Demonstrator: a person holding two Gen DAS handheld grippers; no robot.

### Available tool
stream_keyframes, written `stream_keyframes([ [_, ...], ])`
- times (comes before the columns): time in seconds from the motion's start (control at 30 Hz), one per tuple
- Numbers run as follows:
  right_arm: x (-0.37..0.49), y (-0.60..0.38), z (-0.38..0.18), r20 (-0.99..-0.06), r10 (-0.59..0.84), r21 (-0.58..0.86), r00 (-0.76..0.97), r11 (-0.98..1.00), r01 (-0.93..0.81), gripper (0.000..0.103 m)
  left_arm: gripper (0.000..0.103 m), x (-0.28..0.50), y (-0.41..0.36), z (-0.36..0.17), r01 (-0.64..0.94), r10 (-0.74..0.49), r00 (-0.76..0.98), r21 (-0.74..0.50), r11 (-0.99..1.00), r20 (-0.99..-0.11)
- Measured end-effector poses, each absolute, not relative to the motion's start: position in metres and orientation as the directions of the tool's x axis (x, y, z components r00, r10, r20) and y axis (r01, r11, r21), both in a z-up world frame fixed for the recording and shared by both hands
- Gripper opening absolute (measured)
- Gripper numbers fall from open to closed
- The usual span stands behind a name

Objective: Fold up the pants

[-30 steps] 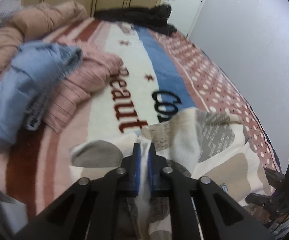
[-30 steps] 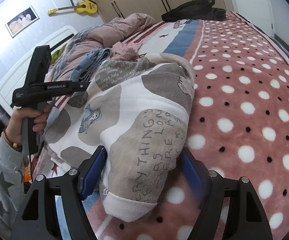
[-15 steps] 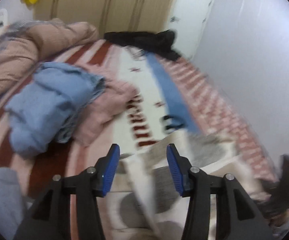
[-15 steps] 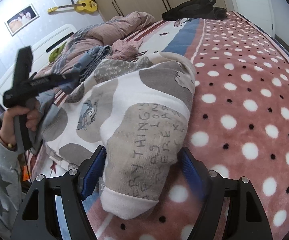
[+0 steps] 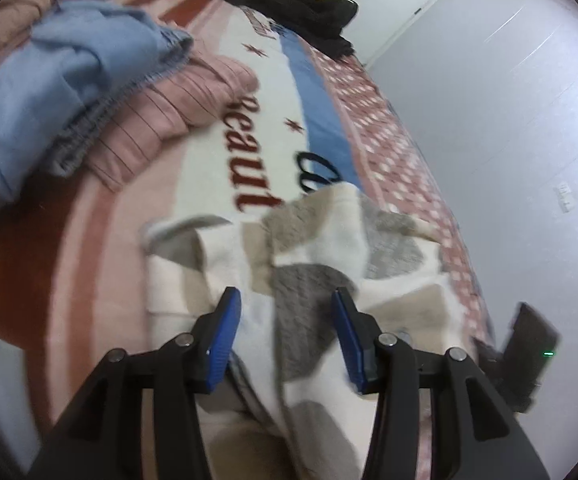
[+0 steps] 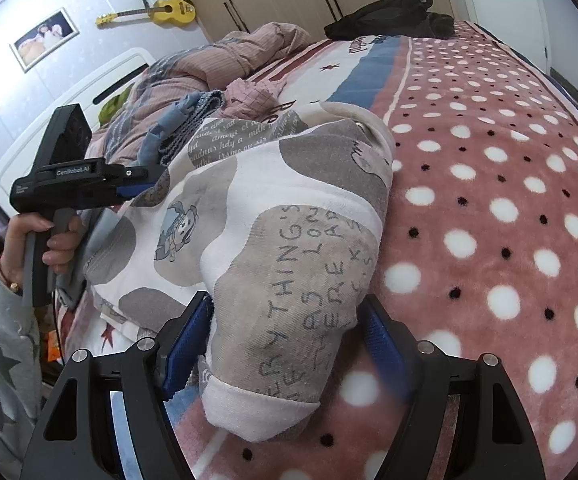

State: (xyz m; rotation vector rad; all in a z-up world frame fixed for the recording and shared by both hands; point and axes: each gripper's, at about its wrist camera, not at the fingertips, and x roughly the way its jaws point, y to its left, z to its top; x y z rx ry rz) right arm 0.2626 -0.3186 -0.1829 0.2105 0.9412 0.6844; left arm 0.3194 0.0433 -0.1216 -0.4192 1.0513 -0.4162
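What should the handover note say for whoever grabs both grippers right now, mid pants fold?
Left gripper: jaws have just opened, now open above the patterned pants, pads clear of the cloth.
Right gripper: jaws wide around the cuffed leg end; a firm grip cannot be told.
Pants lie bunched on the dotted blanket, roughly doubled over, not flat. A blue garment and a pink one are piled beyond.
Done: a first rough fold, it seems.
Left: smooth it, fold again, probably re-grip with the left.
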Motion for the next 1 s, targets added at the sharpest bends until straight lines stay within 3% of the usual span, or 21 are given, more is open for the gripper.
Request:
stream_keyframes([
  [0.23,0.262,-0.317,-0.183,-0.672,0.625,0.452,0.398,0.772,-0.447,0.071,0.042,0.318,0.029,-0.117,0.166,-0.595,0.408,-0.585,0.794,-0.693],
  [0.5,0.262,-0.313,-0.183,-0.673,0.626,0.451,0.395,0.770,-0.451,0.072,0.014,0.336,0.028,-0.130,0.099,-0.544,0.444,-0.564,0.820,-0.712],
  [0.57,0.262,-0.312,-0.183,-0.673,0.626,0.449,0.395,0.769,-0.454,0.072,0.006,0.333,0.025,-0.128,0.112,-0.517,0.467,-0.532,0.839,-0.717],
  [0.73,0.263,-0.314,-0.183,-0.670,0.629,0.455,0.393,0.767,-0.452,0.072,0.001,0.318,0.034,-0.112,0.078,-0.348,0.577,-0.374,0.924,-0.739],
  [0.8,0.263,-0.314,-0.184,-0.671,0.628,0.453,0.394,0.768,-0.452,0.072,0.001,0.310,0.038,-0.108,0.039,-0.225,0.622,-0.258,0.965,-0.750],
  [1.0,0.264,-0.314,-0.184,-0.674,0.624,0.450,0.395,0.771,-0.450,0.072,0.002,0.310,0.068,-0.123,0.016,-0.349,0.584,-0.420,0.907,-0.732],
])
